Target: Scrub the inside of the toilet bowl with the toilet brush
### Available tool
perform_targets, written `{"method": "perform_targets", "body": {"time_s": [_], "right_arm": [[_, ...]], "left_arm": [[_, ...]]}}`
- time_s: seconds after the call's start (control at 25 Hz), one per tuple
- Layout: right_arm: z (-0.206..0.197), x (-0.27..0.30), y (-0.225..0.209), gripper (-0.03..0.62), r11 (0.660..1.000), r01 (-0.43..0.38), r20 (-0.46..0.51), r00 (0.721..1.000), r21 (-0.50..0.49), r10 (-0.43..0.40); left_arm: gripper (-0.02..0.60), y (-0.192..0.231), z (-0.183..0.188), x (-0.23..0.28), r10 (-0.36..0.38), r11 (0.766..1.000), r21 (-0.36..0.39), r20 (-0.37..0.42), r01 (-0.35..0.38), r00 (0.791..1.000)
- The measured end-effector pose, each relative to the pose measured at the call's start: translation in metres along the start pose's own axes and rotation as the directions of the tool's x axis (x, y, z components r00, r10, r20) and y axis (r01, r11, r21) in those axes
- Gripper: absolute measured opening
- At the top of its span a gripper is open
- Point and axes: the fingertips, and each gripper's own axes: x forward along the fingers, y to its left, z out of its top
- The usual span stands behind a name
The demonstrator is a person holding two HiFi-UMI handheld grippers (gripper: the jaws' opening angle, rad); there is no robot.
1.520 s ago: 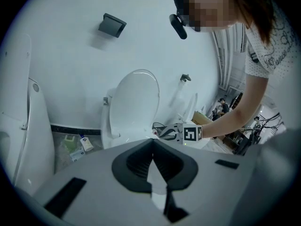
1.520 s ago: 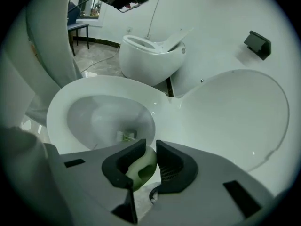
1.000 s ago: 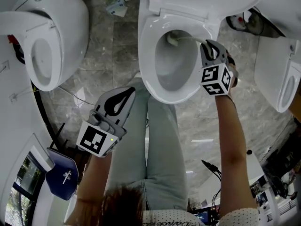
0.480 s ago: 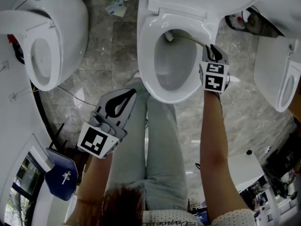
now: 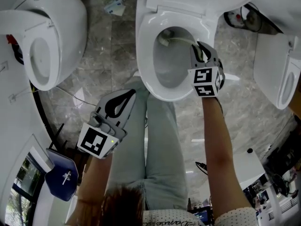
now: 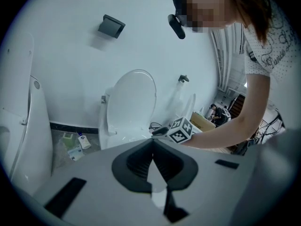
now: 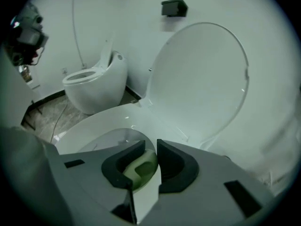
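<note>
Well, in the head view the right gripper (image 5: pixel 199 53) sits over the seat at about 3 o'clock of the toilet bowl (image 5: pixel 143 51). The toilet brush (image 5: pixel 181 40) runs from it to the back wall, with its head near 12 o'clock, just under the rim. The left gripper (image 5: pixel 121 102) hangs idle over the person's leg, out at 7 o'clock and well apart from the bowl.

From the left gripper view, its jaws are pressed together on nothing — only the raised lid (image 6: pixel 134 102) and the other gripper's marker cube (image 6: pixel 181 130) lie beyond.

From the right gripper view, the jaws stand narrow, clamped on the brush's pale green handle, with the bowl below at 10 o'clock.

To scrub well, I'd judge the grip must stay firm so the handle cannot twist. The bristles should press against the wall and sweep round the whole ring — low parts too — without knocking the seat.
</note>
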Motion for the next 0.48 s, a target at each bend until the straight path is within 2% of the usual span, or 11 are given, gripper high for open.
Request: {"method": "perform_targets", "body": {"time_s": [0.08, 0.16, 0.28, 0.36, 0.4, 0.48], "right_arm": [[0.009, -0.008, 0.018, 0.086, 0.988, -0.059, 0.021, 0.998, -0.145, 0.063], [0.014, -0.016, 0.039, 0.087, 0.946, -0.124, 0.024, 0.990, -0.299, 0.137], [0.010, -0.029, 0.069, 0.087, 0.828, -0.214, -0.015, 0.970, -0.519, 0.242], [0.002, -0.036, 0.081, 0.087, 0.746, -0.252, -0.048, 0.958, -0.616, 0.284], [-0.001, -0.039, 0.083, 0.087, 0.718, -0.261, -0.060, 0.954, -0.646, 0.293], [-0.008, -0.044, 0.082, 0.086, 0.682, -0.264, -0.075, 0.953, -0.682, 0.294]], "left_arm": [[0.003, -0.001, 0.004, 0.001, -0.008, 1.000, 0.007, 0.020, 0.007, 1.000], [0.003, -0.002, 0.005, 0.002, -0.013, 1.000, 0.009, 0.023, 0.013, 1.000], [0.003, -0.003, 0.003, 0.001, -0.014, 1.000, 0.006, 0.006, 0.014, 1.000], [0.003, -0.003, 0.003, 0.002, -0.016, 1.000, 0.014, 0.014, 0.016, 1.000], [0.003, -0.003, 0.005, 0.004, -0.019, 1.000, 0.019, 0.025, 0.018, 1.000], [0.003, -0.003, 0.007, 0.006, -0.027, 0.999, 0.019, 0.035, 0.026, 0.999]]}}
